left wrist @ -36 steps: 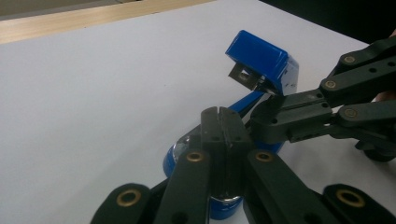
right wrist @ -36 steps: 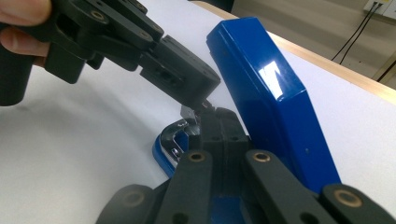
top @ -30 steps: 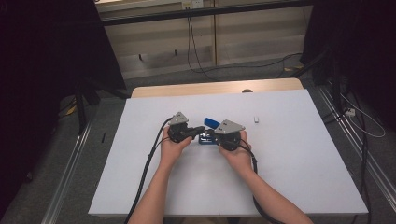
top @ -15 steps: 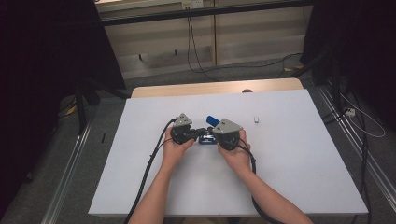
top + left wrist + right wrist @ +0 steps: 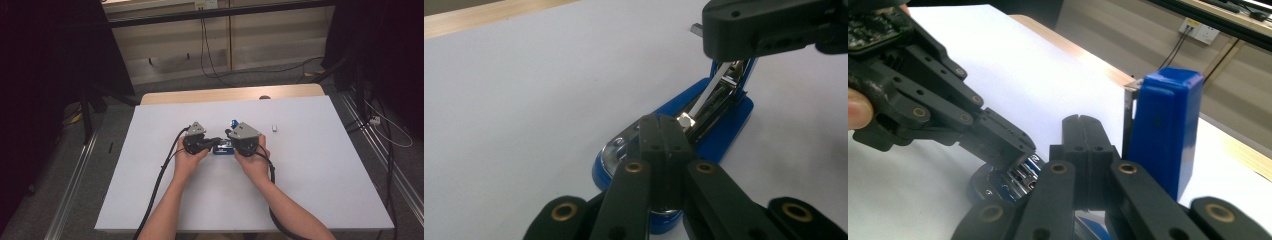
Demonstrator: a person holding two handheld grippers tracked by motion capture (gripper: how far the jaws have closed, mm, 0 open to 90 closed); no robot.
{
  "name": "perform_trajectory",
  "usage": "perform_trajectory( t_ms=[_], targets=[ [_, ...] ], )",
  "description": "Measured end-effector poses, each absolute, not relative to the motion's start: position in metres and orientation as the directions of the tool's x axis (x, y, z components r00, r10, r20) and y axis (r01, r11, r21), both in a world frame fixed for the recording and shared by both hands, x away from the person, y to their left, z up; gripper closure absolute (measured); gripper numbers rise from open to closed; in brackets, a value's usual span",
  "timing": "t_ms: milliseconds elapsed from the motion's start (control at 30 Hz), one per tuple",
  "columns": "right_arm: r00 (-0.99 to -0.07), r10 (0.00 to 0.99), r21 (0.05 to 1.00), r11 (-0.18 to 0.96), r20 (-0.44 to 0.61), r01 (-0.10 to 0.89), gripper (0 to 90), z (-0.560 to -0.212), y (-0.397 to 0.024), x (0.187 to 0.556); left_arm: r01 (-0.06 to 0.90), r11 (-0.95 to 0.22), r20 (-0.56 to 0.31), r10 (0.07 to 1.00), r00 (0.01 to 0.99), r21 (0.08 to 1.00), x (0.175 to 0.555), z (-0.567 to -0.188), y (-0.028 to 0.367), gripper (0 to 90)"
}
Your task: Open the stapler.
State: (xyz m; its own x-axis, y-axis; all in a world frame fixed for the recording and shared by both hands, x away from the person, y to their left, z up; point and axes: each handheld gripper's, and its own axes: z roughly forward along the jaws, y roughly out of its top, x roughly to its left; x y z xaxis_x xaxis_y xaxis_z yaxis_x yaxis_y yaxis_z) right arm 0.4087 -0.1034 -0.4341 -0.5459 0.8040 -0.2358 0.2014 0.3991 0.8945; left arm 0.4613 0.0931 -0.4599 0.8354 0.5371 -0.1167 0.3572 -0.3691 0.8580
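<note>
Left gripper [image 5: 659, 131]: fingers closed together, nothing between them, tips pressing down on the chrome anvil end of the blue stapler [image 5: 719, 135]'s base. Judged as a hold-down, not a grasp. Right gripper [image 5: 1082, 131]: fingers also shut on nothing, tips just beside the raised blue top cover [image 5: 1163, 130], which stands near upright, hinged open. Cannot tell if they touch the cover or only sit next to it.

High view: stapler [image 5: 222, 148] lies on the white tabletop [image 5: 320, 190] directly between the left gripper [image 5: 212, 142] and the right gripper [image 5: 229, 135], long axis running roughly left-right, from one hand to the other. Anvil end points toward the left hand, hinge and lifted cover toward the right hand. The metal staple channel [image 5: 716, 92] slopes up from base toward the hinge, exposed.

Key relation: cover lies on the right gripper's side, so the right hand is nearer for any push on it; the left hand is placed to pin the base. Cover swings along the long axis, back down toward the left fingers.

Small pale object [image 5: 274, 128] sits well apart, beyond the right hand; too small to identify.
</note>
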Motion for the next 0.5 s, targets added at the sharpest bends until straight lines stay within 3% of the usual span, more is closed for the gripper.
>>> perform_trajectory(
  t_ms=[500],
  targets=[
    [-0.481,0.837,0.883,0.408,-0.260,0.233,90.0,-0.427,-0.128,0.405,0.362,-0.365,-0.120,0.543,0.831,0.858,0.461,-0.460,0.093,90.0]
  ],
)
